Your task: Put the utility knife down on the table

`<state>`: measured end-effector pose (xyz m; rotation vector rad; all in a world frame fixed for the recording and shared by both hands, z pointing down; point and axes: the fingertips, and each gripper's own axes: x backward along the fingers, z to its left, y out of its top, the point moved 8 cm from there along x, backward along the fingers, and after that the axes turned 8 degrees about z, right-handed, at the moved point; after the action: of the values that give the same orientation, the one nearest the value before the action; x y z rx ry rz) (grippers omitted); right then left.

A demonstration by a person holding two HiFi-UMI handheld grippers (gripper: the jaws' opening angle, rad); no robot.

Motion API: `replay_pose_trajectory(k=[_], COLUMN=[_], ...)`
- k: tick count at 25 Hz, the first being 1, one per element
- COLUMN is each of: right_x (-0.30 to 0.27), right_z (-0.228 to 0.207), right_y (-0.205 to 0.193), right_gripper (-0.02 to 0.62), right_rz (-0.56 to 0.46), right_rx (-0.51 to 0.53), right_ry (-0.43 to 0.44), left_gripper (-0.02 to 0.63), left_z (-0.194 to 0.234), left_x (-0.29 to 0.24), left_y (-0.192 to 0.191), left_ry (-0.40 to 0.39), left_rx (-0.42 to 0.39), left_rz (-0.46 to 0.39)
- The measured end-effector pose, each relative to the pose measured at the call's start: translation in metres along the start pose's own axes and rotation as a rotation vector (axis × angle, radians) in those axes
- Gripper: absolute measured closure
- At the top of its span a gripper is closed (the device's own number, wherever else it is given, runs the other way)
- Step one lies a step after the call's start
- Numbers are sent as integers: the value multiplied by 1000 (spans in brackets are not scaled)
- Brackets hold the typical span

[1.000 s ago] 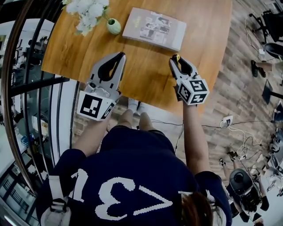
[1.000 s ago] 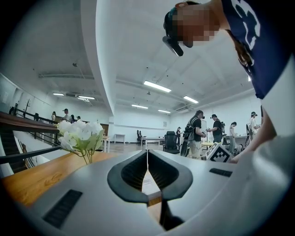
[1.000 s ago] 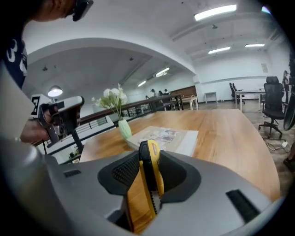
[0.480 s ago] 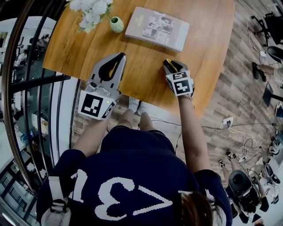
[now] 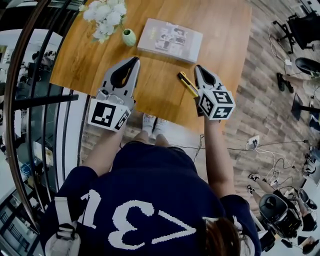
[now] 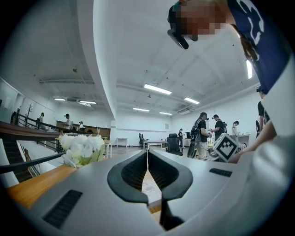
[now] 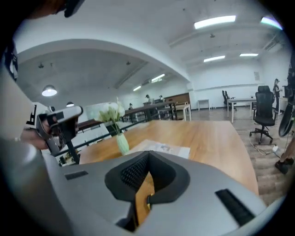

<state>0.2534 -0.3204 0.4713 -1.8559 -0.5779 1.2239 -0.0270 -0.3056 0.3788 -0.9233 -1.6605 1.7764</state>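
The yellow and black utility knife [image 5: 187, 83] lies flat on the wooden table [image 5: 220, 30] near its front edge, free of both grippers. My right gripper [image 5: 196, 68] hovers just right of the knife, raised off the table. It is shut, its pads meet at the tips [image 7: 148, 155], and nothing is between them. My left gripper [image 5: 135, 60] hangs over the table's front left part, well left of the knife. It is shut too and empty, with the tips [image 6: 147, 152] together.
A magazine-like book [image 5: 170, 40] lies beyond the knife, and a small green vase [image 5: 128, 36] with white flowers [image 5: 102, 12] stands at the back left. A railing [image 5: 30, 100] runs along the left. Office chairs [image 5: 300, 30] and cables [image 5: 270, 165] lie on the floor at the right.
The right gripper held the knife, went down to the table with it, then came up and a little right without it. The knife now rests on the table. The left gripper stayed put.
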Motion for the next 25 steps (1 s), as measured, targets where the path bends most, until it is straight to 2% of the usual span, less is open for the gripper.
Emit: replay_pose_trajectory(k=[4, 9, 18, 23, 25], right_x=[52, 104, 157, 171, 174], right_z=[4, 8, 23, 26, 28], right_y=[49, 88, 124, 133, 136], right_gripper=[572, 572, 572, 572, 572], right_rz=[-192, -354, -547, -608, -623], right_rx=[26, 56, 73, -6, -6], right_ry=[-37, -80, -95, -60, -63], left_gripper=[588, 588, 588, 588, 588], left_z=[3, 5, 4, 4, 5], left_x=[-4, -5, -1, 2, 3], left_y=[30, 62, 84, 89, 90], left_ry=[11, 15, 18, 19, 19], left_rx=[-26, -67, -80, -81, -80], left_rz=[-45, -123, -176, -180, -182])
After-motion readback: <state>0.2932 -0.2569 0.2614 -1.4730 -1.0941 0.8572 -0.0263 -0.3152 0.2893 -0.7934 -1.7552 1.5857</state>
